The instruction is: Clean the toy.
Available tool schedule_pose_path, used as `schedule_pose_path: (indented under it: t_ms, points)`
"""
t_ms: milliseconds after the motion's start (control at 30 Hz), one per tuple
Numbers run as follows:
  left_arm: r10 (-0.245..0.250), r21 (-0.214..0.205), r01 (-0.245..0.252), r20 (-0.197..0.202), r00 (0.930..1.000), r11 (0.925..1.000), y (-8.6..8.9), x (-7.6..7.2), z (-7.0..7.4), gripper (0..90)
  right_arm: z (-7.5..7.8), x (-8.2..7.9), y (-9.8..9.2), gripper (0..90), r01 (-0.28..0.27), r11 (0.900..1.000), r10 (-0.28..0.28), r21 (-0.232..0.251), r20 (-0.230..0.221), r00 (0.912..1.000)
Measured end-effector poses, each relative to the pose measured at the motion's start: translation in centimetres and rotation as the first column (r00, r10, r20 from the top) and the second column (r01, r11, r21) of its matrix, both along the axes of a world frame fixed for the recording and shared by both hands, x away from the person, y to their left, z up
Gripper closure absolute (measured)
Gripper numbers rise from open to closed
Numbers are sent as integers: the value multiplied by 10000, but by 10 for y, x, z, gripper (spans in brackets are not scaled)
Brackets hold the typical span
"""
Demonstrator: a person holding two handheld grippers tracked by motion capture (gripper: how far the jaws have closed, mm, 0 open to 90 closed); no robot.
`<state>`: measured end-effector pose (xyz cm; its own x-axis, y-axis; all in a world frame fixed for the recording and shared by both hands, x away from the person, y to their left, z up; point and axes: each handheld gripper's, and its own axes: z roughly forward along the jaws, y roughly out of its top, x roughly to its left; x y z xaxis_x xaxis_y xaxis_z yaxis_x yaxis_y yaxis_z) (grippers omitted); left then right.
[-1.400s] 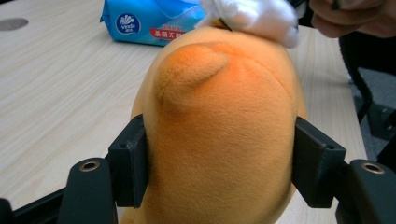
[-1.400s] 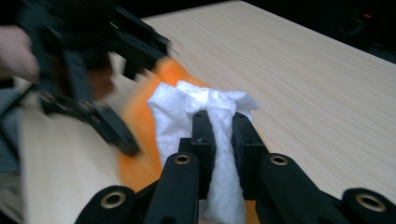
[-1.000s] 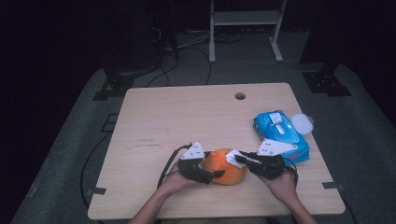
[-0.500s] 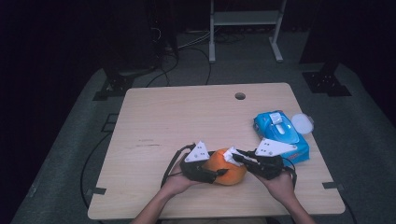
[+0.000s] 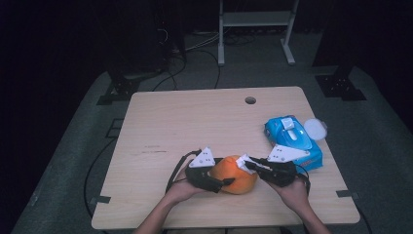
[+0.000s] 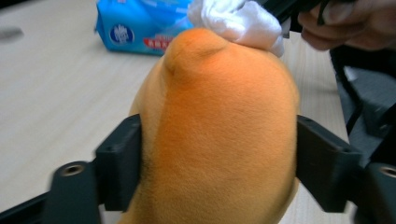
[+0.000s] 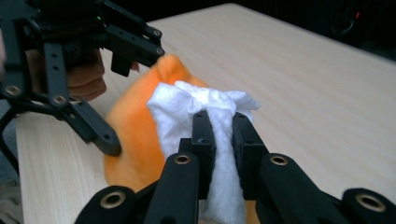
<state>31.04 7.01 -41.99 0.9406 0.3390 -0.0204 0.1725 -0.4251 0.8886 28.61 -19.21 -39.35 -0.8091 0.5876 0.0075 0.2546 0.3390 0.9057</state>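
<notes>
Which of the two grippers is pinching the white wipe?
The right gripper: its jaws are shut on the white wipe. The left gripper clamps the orange fruit instead.

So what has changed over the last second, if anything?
Little. The left hand-held gripper has just been closing its jaws a little further on the orange plush. The right hand-held gripper stays shut on the white wipe against the plush. The blue wipe pack and table are unchanged.

A fuzzy, matt orange plush toy (image 6: 219, 135) is seen against crumpled white cloth (image 7: 205, 112), glossy blue plastic packet (image 5: 294, 141) and smooth pale wooden table (image 5: 195, 122).
</notes>
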Motion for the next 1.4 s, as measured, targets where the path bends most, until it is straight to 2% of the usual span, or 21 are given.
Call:
schedule_pose_path:
  t_ms: [67,167,233,300,367,433,567,633,733,867,900,967,1067,1167,1233,1300,1400]
  points:
    - [159,182,-160,57,9999,9997,-4,-1,3,319,9,-4,2,809,-353,9976,354,604,-10,9994]
    - [102,303,-109,239,9997,9995,-6,-5,5,328,8,-6,10,809,-432,9991,430,27,334,9985]
    - [96,223,-100,176,9998,9997,-5,-5,5,331,2,-2,5,809,-430,9987,431,260,0,9991]
    - [88,207,-90,94,9999,9997,-4,-4,5,330,-1,1,-2,809,-158,9996,160,231,-119,9998]
    - [126,237,-127,53,9999,9996,-6,-4,2,328,-5,5,-7,809,-23,9992,39,403,-407,9992]
    - [141,224,-140,-37,9999,9997,-5,-2,0,322,-7,6,-6,809,45,9991,-22,425,-542,9985]
    - [196,-16,-197,-388,9991,9998,3,3,-4,308,-5,2,0,808,-85,9996,94,272,-326,9994]
    - [148,-54,-152,-622,9980,9999,7,6,-5,294,-9,6,-3,808,-59,9995,77,310,-572,9983]
    - [283,-276,-312,-993,9947,9991,15,12,-9,283,-19,13,-13,808,358,9994,-355,19,-902,9953]
    - [377,-453,-432,-1148,9927,9980,18,15,-12,272,-30,20,-23,808,649,9977,-667,-170,-1413,9877]
    - [444,-412,-493,-1116,9928,9979,18,15,-13,266,-30,20,-22,808,670,9977,-679,-106,-1438,9873]
    - [553,-469,-614,-1211,9911,9970,17,17,-14,260,-26,17,-18,807,666,9976,-681,-170,-1181,9907]
    - [605,-532,-685,-1398,9883,9962,20,19,-15,261,-20,16,-13,807,380,9990,-354,224,-1096,9933]
    - [635,-634,-746,-1620,9848,9952,25,21,-17,268,-22,18,-12,805,320,9994,-305,114,-1093,9935]
    - [708,-709,-848,-1810,9809,9939,28,23,-19,270,-27,21,-15,805,493,9987,-509,-162,-1179,9917]
    - [790,-802,-961,-1951,9776,9921,28,25,-19,270,-30,21,-17,805,609,9981,-617,-99,-1341,9890]
    - [1004,-739,-1167,-1946,9757,9904,23,25,-18,269,-24,17,-10,805,527,9986,-530,-53,-1068,9929]
